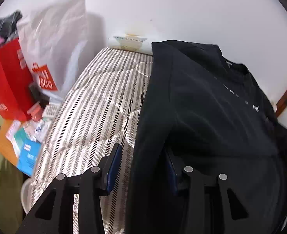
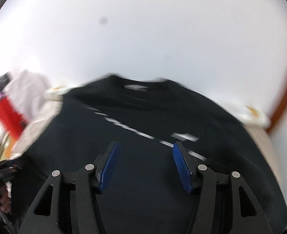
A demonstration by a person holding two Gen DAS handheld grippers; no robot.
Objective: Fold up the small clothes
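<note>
A black T-shirt (image 1: 211, 107) with small white print lies spread on a striped mattress (image 1: 96, 105). My left gripper (image 1: 141, 156) is open at the shirt's left edge; its left pad (image 1: 114, 167) is over the mattress and its right pad (image 1: 170, 169) is over the dark cloth. In the right wrist view the same shirt (image 2: 143, 117) fills the middle, blurred by motion. My right gripper (image 2: 144, 154) is open and empty, low over the shirt's body.
A red paper bag (image 1: 7, 81) with dark clothes, a white plastic bag (image 1: 55, 44) and boxes and papers (image 1: 24, 142) crowd the left of the mattress. A white wall (image 1: 182, 9) stands behind. A brown wooden frame (image 2: 285, 105) runs at the right.
</note>
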